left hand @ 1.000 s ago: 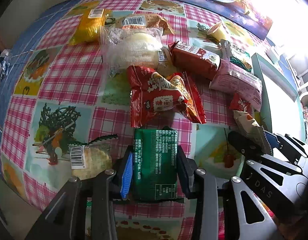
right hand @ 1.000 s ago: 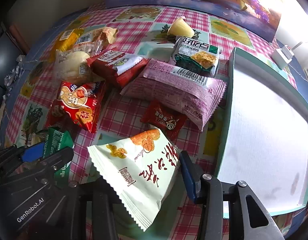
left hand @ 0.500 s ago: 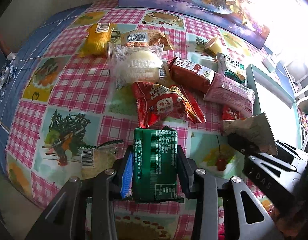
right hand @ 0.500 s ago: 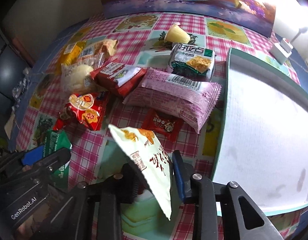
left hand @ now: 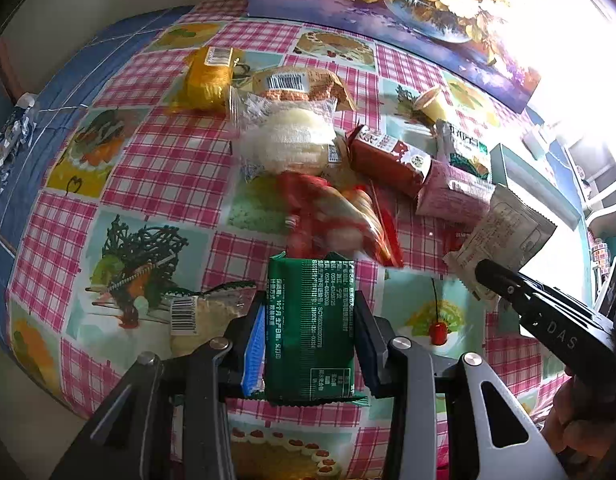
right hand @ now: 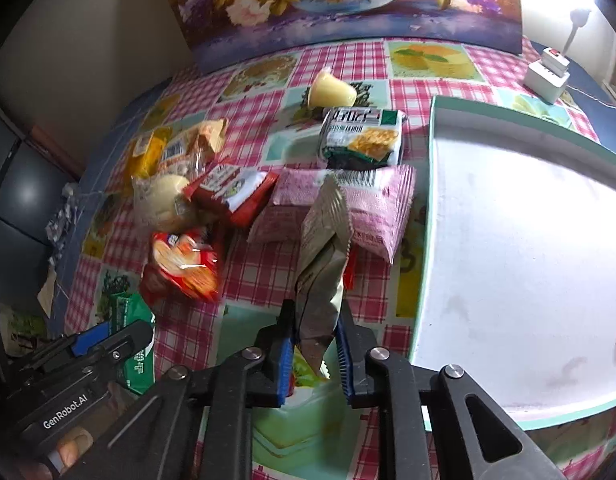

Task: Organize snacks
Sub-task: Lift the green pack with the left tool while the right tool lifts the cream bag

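My left gripper (left hand: 310, 320) is shut on a green snack packet (left hand: 311, 320), lifted above the checked tablecloth. My right gripper (right hand: 316, 332) is shut on a white snack bag (right hand: 322, 260), which stands edge-on and crumpled between the blue pads; the same bag (left hand: 504, 236) shows its printed back in the left wrist view. A pile of snacks lies beyond: a red crisp bag (right hand: 185, 268), a red packet (right hand: 231, 192), a pink packet (right hand: 372, 208), a green-white cracker packet (right hand: 364, 136), a clear-wrapped bun (left hand: 287, 140) and a yellow packet (left hand: 207, 80). The empty white tray (right hand: 428, 208) lies to the right.
A clear-wrapped cake with a barcode (left hand: 195, 312) lies at the left gripper's left. A jelly cup (right hand: 332, 94) sits near a flower painting (right hand: 340, 0) at the table's back. A white plug adapter (right hand: 548, 76) stands behind the tray. A hand (left hand: 580, 436) holds the right gripper.
The right gripper closed on the white bag and lifted it; the bag turned from flat to edge-on. Both grippers rose a little, the green packet staying in the left one.
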Demonstrator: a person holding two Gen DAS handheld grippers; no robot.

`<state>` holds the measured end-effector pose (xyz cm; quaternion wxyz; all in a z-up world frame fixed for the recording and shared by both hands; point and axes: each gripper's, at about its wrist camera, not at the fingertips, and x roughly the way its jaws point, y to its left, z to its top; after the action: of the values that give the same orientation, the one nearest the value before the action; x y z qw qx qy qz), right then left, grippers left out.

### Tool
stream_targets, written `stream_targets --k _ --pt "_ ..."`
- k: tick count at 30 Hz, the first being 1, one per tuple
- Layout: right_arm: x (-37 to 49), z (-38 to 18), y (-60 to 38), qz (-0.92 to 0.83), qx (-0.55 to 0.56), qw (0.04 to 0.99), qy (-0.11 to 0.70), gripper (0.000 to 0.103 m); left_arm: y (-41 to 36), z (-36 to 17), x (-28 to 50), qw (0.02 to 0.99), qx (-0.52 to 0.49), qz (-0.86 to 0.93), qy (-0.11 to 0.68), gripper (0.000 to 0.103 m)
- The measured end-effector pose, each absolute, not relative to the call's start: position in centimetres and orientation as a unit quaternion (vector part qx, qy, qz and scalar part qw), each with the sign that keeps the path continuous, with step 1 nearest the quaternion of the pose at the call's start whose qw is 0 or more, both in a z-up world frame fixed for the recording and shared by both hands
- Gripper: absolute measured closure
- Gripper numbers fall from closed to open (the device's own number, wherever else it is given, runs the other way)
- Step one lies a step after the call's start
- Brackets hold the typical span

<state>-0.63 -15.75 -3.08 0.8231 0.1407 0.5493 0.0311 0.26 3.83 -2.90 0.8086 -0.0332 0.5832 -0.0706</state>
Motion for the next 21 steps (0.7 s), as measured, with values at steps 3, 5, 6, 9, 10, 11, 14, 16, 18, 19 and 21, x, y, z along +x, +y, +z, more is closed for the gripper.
stream_targets --k 3,5,6,9,10,11,14,16,18,19,21 --pt "-1.3 -2.9 -15.6 0.032 0.139 0.826 0.545 0.082 3.9 -2.3 0.1 0.813 -0.034 -0.07 0.577 0.062" --pt "-1.4 -2.8 -15.7 0.031 0.14 0.829 0.541 0.082 3.8 -2.2 0.0 0.814 -0.033 -0.069 0.576 0.062" --pt "-1.4 -2.6 -15.8 0.029 0.141 0.831 0.538 0.083 3.7 -2.1 0.0 0.814 -0.032 -0.068 0.576 0.062" --pt "-1.5 -2.3 -16.0 0.027 0.146 0.838 0.526 0.083 3.8 -1.6 -0.2 0.817 -0.034 -0.063 0.572 0.062" --pt "-1.6 -2.1 -16.0 0.028 0.148 0.839 0.522 0.083 3.8 -1.4 -0.3 0.819 -0.034 -0.062 0.57 0.062" --pt "-1.6 -1.9 -16.0 0.029 0.149 0.841 0.519 0.083 3.9 -1.1 -0.5 0.82 -0.033 -0.061 0.568 0.062" --pt "-1.8 -1.3 -15.9 0.034 0.148 0.848 0.508 0.082 3.5 -0.4 -0.7 0.825 -0.029 -0.058 0.562 0.062" --pt "-2.0 -1.0 -15.9 0.035 0.149 0.851 0.503 0.082 3.2 0.0 -0.7 0.827 -0.026 -0.058 0.559 0.062" --pt "-2.1 -0.8 -16.0 0.035 0.15 0.853 0.498 0.082 2.8 0.5 -0.8 0.83 -0.022 -0.059 0.555 0.062" --pt "-2.2 -0.6 -16.1 0.034 0.152 0.855 0.494 0.082 2.5 0.9 -0.8 0.831 -0.02 -0.06 0.552 0.062" --pt "-2.4 -0.3 -16.4 0.032 0.157 0.858 0.488 0.082 2.0 1.4 -0.8 0.833 -0.017 -0.063 0.549 0.062"
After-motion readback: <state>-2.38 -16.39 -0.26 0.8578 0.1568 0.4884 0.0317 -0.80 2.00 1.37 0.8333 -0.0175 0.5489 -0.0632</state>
